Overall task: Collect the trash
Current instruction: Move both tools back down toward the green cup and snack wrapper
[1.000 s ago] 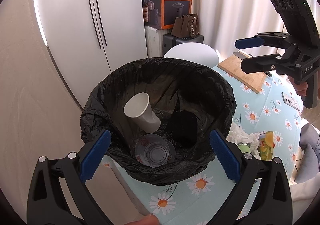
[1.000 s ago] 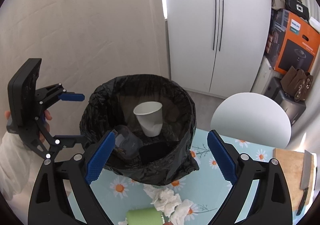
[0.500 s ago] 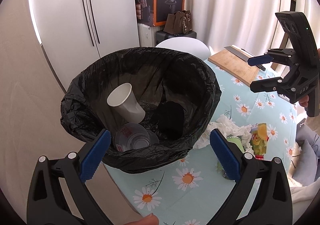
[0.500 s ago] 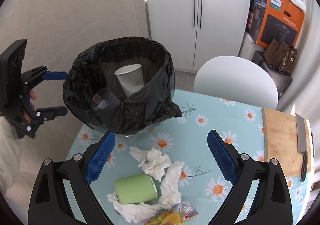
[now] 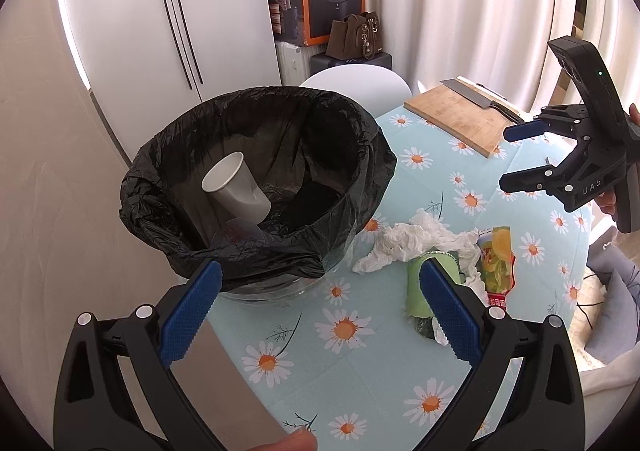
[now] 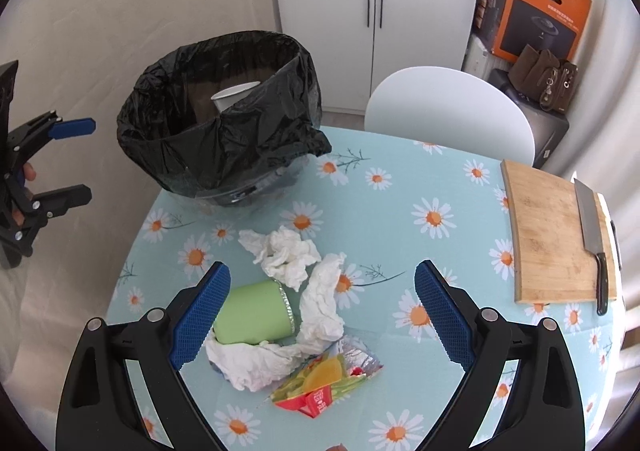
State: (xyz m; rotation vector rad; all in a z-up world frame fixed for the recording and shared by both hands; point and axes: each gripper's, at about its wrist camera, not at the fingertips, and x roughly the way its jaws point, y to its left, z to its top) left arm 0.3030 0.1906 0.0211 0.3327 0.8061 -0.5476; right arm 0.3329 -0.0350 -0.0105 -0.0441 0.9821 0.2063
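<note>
A bin lined with a black bag (image 5: 352, 171) (image 6: 256, 139) stands at the table's far left edge. It holds a white paper cup (image 5: 236, 189) (image 6: 234, 95) and a clear plastic cup (image 5: 238, 235). On the daisy tablecloth lie crumpled white tissues (image 6: 288, 255) (image 5: 404, 243), a green cup on its side (image 6: 256, 317) (image 5: 418, 287) and a torn snack wrapper (image 6: 324, 383) (image 5: 496, 259). My left gripper (image 5: 320, 311) is open and empty, near the bin's front. My right gripper (image 6: 320, 315) is open and empty, above the trash pile.
A wooden cutting board (image 6: 552, 235) (image 5: 456, 115) with a cleaver (image 6: 592, 227) lies at the table's right edge. A white chair (image 6: 448, 111) stands behind the table. A white cabinet (image 6: 376, 11) and an orange box (image 6: 536, 11) stand at the back.
Both grippers have pulled back from over the bin toward the table. The trash pile has come into full view under the right gripper. Both stay open.
</note>
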